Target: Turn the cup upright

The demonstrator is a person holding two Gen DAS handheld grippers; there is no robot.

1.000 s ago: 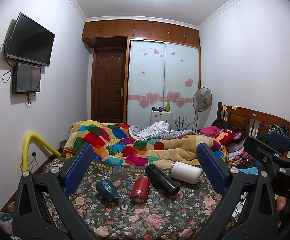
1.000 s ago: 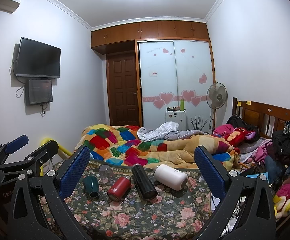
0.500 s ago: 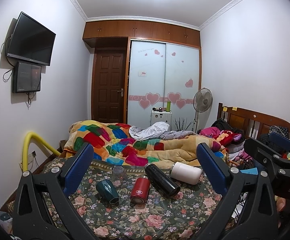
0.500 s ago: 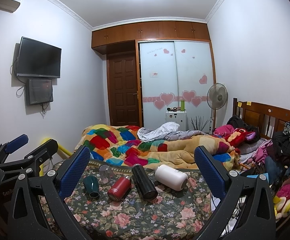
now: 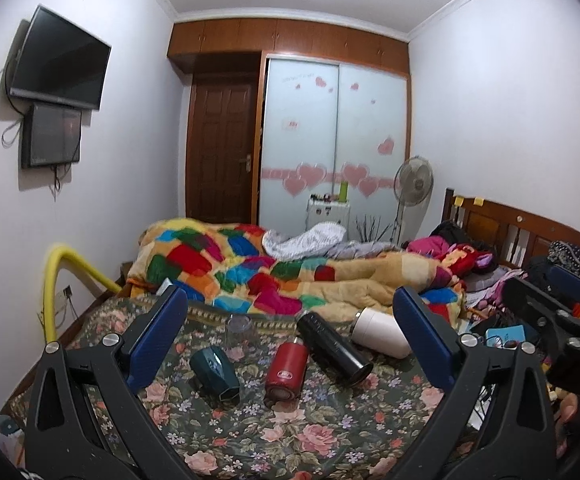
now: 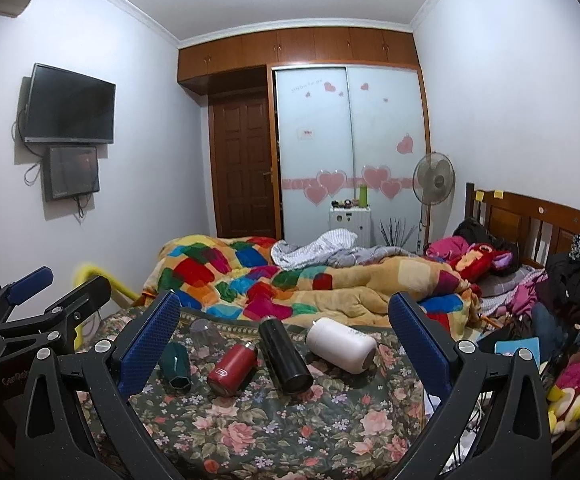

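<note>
Several cups lie on their sides on the floral cloth (image 5: 290,420): a dark green cup (image 5: 214,370), a red flask (image 5: 286,368), a black flask (image 5: 333,348) and a white flask (image 5: 381,336). A clear glass (image 5: 238,326) stands behind them, mouth down. They also show in the right wrist view: green cup (image 6: 176,364), red flask (image 6: 232,368), black flask (image 6: 286,356), white flask (image 6: 341,344), glass (image 6: 204,330). My left gripper (image 5: 290,340) is open and empty, short of the cups. My right gripper (image 6: 286,344) is open and empty too.
A colourful quilt (image 5: 250,268) is heaped behind the cups. Clothes and toys (image 6: 561,312) pile up at the right by the wooden headboard (image 6: 529,220). A yellow pipe (image 5: 62,276) runs along the left wall. The other gripper shows at each view's edge.
Both views have shifted slightly, with the left wrist camera now a little closer to the cups. The cups have not moved and both grippers stay open.
</note>
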